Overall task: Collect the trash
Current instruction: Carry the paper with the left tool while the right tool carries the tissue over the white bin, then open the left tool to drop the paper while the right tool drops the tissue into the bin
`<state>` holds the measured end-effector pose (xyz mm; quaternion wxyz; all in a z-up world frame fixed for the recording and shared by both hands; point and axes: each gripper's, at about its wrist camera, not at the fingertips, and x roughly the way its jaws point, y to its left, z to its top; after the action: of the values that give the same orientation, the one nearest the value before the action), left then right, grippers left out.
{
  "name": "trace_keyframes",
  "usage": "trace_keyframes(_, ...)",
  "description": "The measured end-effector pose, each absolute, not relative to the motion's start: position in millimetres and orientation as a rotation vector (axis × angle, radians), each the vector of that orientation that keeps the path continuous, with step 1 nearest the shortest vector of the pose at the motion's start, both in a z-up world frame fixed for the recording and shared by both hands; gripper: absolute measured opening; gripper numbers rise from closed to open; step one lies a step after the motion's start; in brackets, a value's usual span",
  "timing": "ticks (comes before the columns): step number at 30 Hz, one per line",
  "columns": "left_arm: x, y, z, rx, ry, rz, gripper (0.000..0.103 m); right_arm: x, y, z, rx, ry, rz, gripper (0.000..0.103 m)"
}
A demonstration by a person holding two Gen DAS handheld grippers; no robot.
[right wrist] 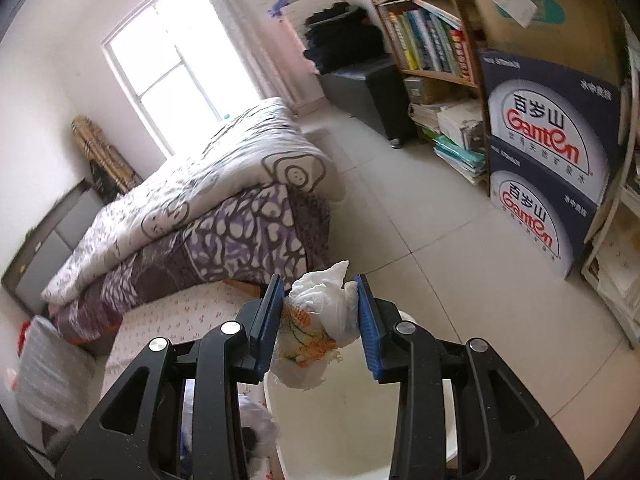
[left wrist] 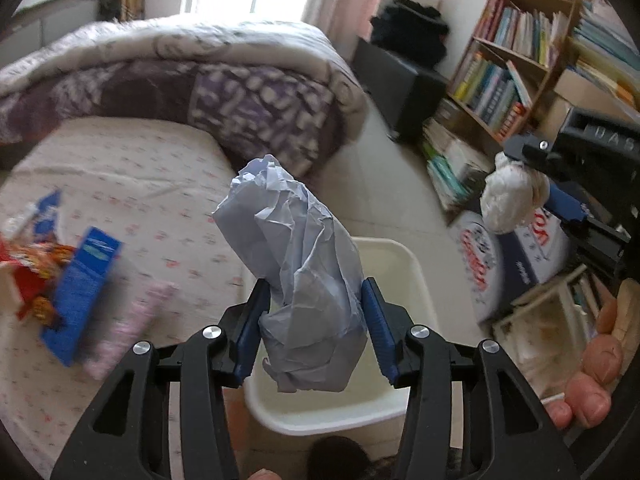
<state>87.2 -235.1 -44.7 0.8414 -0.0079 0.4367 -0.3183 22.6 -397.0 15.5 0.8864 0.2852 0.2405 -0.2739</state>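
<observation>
The left gripper (left wrist: pixel 316 328) clamps a crumpled pale grey-blue paper wad (left wrist: pixel 300 280) above the white plastic bin (left wrist: pixel 416 276) beside the bed (left wrist: pixel 140 184). The right gripper (right wrist: pixel 320 320) pinches a crumpled white tissue with orange print (right wrist: pixel 316 324) over that bin (right wrist: pixel 344 432). A blue carton (left wrist: pixel 80 292) and red wrappers (left wrist: pixel 32 280) lie on the bed.

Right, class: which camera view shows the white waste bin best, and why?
The left wrist view: the white bin shows its far rim, right wall and near rim below the left gripper and its crumpled paper. The right wrist view shows only part of its inside, framed by the right gripper.
</observation>
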Motion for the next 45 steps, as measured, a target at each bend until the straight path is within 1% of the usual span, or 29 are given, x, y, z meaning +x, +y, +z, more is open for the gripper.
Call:
trace_keyframes(1,87.8,-238.6,-46.7,-0.023,0.934,-0.686,0.058,20.8,-401.1,15.2,0.606,0.497,-0.574,0.034)
trace_keyframes(2,88.5,-243.3,-47.0,-0.031,0.946,-0.699,0.060,19.7,-403.3,15.2,0.614,0.496,-0.577,0.034)
trace_keyframes(4,90.0,-247.2,-48.2,-0.042,0.958,-0.714,0.068,17.7,-409.0,15.0,0.631,0.491,-0.584,0.034)
trace_keyframes(7,92.9,-248.4,-47.9,-0.045,0.969,-0.724,0.075,16.0,-411.8,15.7,0.638,0.481,-0.589,0.034)
trace_keyframes(14,97.7,-234.3,-39.7,0.041,0.913,-0.673,0.075,19.8,-401.1,18.0,0.566,0.485,-0.605,0.035)
trace_keyframes(19,105.6,-211.3,-30.7,0.076,0.842,-0.614,0.077,28.1,-390.6,13.8,0.507,0.525,-0.632,0.038)
trace_keyframes(22,112.3,-197.8,-27.6,0.070,0.817,-0.582,0.078,34.5,-384.4,8.0,0.475,0.561,-0.654,0.046)
trace_keyframes(23,113.9,-194.0,-27.2,0.071,0.811,-0.573,0.079,36.2,-382.0,6.4,0.466,0.570,-0.659,0.055)
trace_keyframes(24,115.7,-190.4,-26.8,0.075,0.804,-0.559,0.080,38.1,-379.5,4.4,0.458,0.580,-0.669,0.067)
trace_keyframes(26,118.9,-183.5,-26.8,0.079,0.796,-0.538,0.081,39.8,-376.6,3.1,0.460,0.581,-0.683,0.080)
trace_keyframes(27,120.7,-180.0,-27.2,0.076,0.796,-0.531,0.081,41.0,-374.8,2.8,0.460,0.579,-0.687,0.085)
trace_keyframes(32,127.3,-163.5,-30.6,0.069,0.802,-0.499,0.083,51.8,-359.6,1.2,0.423,0.589,-0.678,0.092)
trace_keyframes(34,129.8,-156.5,-31.8,0.070,0.802,-0.478,0.085,57.1,-350.8,0.2,0.402,0.596,-0.667,0.092)
trace_keyframes(36,133.1,-149.4,-33.3,0.064,0.808,-0.460,0.086,63.1,-341.6,-0.4,0.381,0.602,-0.655,0.096)
trace_keyframes(45,157.8,-103.4,-34.2,0.051,0.821,-0.321,0.089,89.6,-307.7,-11.2,0.359,0.658,-0.588,0.096)
